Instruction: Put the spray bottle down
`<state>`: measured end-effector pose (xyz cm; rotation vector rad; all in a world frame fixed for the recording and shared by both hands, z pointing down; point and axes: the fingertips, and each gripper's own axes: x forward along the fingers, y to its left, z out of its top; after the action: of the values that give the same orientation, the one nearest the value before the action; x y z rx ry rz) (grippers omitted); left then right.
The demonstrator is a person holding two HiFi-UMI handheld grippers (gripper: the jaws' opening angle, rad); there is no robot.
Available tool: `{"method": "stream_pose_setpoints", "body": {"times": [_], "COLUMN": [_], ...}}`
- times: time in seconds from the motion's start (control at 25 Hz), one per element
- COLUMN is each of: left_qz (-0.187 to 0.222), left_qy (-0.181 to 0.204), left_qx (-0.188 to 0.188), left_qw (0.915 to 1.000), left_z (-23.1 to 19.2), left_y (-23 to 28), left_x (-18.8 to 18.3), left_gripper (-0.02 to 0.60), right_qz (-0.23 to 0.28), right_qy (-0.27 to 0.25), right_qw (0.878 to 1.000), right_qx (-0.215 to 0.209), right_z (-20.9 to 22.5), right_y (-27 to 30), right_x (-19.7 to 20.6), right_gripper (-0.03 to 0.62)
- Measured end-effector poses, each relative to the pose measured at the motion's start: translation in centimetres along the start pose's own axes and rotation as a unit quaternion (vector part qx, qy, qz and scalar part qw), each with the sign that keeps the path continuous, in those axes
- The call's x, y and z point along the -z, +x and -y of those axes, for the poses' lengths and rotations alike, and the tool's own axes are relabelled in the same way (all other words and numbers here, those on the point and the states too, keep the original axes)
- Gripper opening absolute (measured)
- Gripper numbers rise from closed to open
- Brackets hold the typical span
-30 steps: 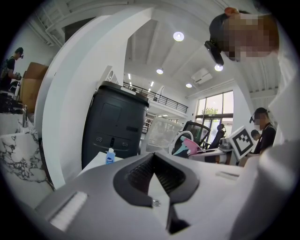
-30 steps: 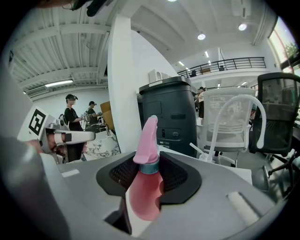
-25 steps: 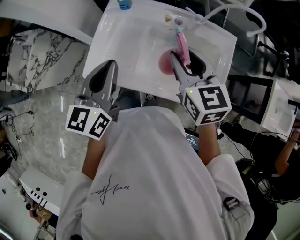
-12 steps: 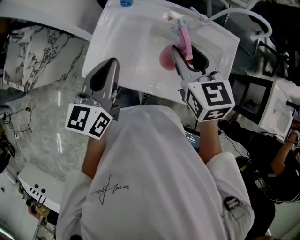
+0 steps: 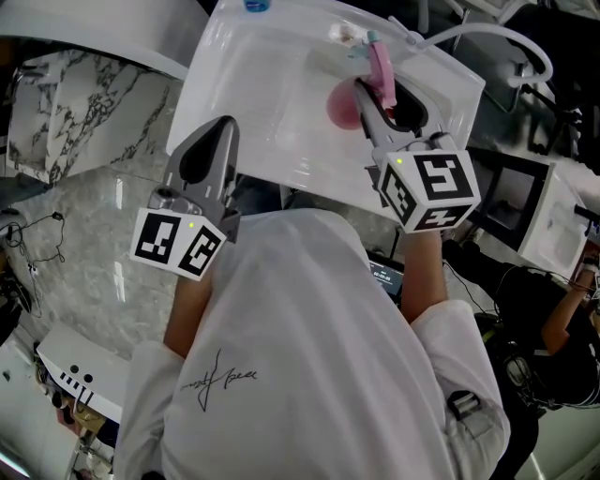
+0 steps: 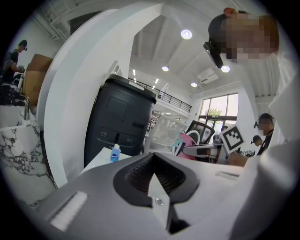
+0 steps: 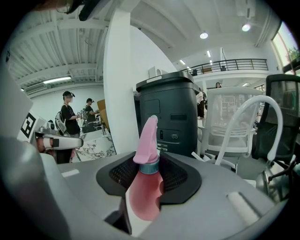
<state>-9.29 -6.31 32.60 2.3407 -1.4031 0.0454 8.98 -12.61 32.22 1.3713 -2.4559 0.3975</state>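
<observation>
Right claw (image 7: pixel 149 180): clamped on the spray bottle (image 7: pixel 146 194), with dark ribbed pads pressing it from both sides.
Left claw (image 6: pixel 157 180): jaws together with nothing between them, held at the near edge of the white table (image 5: pixel 253 94).
Spray bottle: over the table's right part, trigger head pointing away from the person.
Change: a second ago the right claw and bottle were nearer the table's middle, and they have since slid toward its far right corner. The left claw has kept its place.
Hard to see: the right claw covers much of the bottle's body from above, so whether its base touches the table cannot be told. A small blue bottle (image 5: pixel 251 7) at the table's far edge is cut off.
Materials: the bottle is rounded translucent pink plastic with an opaque pink head and a blue-grey collar. The table is glossy white. A marbled grey surface (image 5: pixel 84 244) lies left of the table.
</observation>
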Motion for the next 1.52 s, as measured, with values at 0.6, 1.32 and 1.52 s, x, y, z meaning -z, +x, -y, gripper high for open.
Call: {"method": "stream_pose_setpoints", "body": {"times": [0.6,1.32,1.52], "left_qz": [-0.009,-0.021,-0.019], "left_qy": [-0.012,-0.020,-0.023], "left_qx": [-0.007,-0.007,-0.004], "left_qw": [0.9999,0.9995,0.9995], "left_z": [-2.4,-4.9,-5.1], "left_y": [0.2,0.1,0.1], "left_x": [0.1,0.3,0.2], "left_gripper": [0.054,0.054,0.054], "right_qz": [-0.011,0.001,0.000], "right_qy": [-0.004,-0.011,-0.006], "right_qw": [1.000,1.000,1.000], "right_qx": [0.008,0.021,0.024], "right_z": [1.1,1.6,2.1], "right_y": [3.8,9.2,10.4], "right_x": [-0.4,-0.4,-0.1], "right_gripper": [0.133,0.133,0.133]}}
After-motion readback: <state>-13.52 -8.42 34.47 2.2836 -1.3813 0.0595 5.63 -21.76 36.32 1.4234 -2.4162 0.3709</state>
